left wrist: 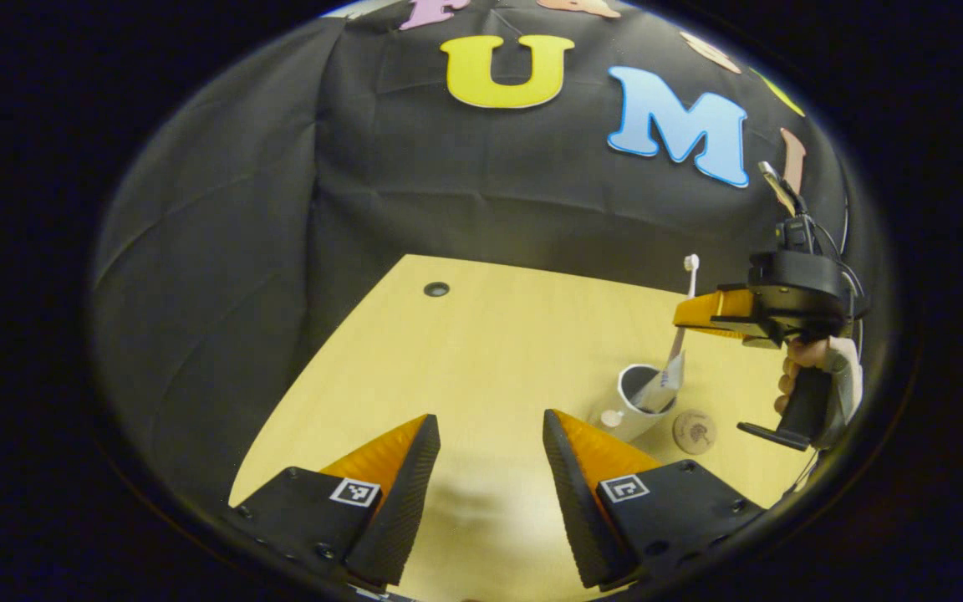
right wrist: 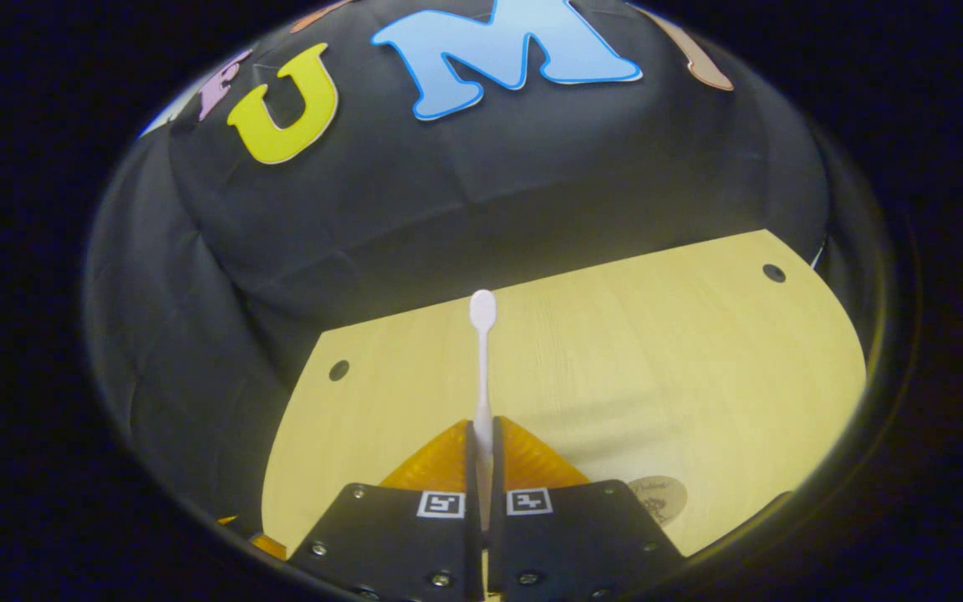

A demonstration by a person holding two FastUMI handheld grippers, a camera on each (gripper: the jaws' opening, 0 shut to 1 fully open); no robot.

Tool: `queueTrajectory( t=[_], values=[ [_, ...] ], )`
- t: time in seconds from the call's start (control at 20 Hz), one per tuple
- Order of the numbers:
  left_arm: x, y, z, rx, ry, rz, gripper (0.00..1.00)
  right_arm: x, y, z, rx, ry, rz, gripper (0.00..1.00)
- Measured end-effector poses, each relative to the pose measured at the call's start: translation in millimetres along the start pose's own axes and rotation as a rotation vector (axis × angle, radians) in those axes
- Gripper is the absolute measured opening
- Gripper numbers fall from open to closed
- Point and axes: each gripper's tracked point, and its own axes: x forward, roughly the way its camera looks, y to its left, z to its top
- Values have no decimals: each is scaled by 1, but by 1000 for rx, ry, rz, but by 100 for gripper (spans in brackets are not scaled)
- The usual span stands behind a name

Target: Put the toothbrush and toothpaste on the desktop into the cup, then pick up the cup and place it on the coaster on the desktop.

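1. Cup: white, standing on the desktop, open mouth up. The toothpaste tube sits in it, leaning, its flat end poking above the rim. A small round pale piece lies against the cup's base on the near side; what it is cannot be told.
2. Toothbrush: white, pinched in your right gripper, both fingers pressed tight on the handle, head pointing away along the fingers. In the left gripper view the brush stands nearly upright, head up, lower end down at the cup's mouth; whether the tip is inside cannot be told.
3. Right gripper as seen from the left: held above the cup, roughly level, your hand wrapped on the grip below it.
4. Left gripper: fingers spread wide, nothing between them, held over bare desktop, well apart from the cup.
5. Coaster: round, brown, flat on the desktop just beside the cup, nothing on it. It also shows in the right gripper view, low beside the fingers.
6. Surroundings: a dark round hole in the desktop near the far edge; black cloth wall behind.
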Motion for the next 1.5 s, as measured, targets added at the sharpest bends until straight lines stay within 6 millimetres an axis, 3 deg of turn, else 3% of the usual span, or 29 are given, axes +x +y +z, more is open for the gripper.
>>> queueTrajectory(
  t=[0.25,0.55,0.8,1.05,1.1,1.15,1.25,1.5],
  values=[
    [-11,15,4,-13,-3,31,82,8,2,-8,-78,-11,1,4],
    [8,-10,10,15,12,-48,81,-14,10,-30,-142,-9,47,8],
    [25,-35,4,83,29,-123,82,-32,6,-33,-118,-3,78,42],
    [31,-71,0,205,53,-243,82,-65,8,-24,-41,-25,145,47],
    [33,-81,1,235,62,-282,82,-71,5,-22,-21,-26,152,42],
    [38,-89,-1,275,74,-314,82,-78,1,-21,-2,-30,151,47],
    [46,-103,-3,356,95,-373,82,-90,-12,-19,42,-42,141,48],
    [66,-124,-23,546,200,-508,82,-112,-65,-28,160,-50,52,48]
  ],
)
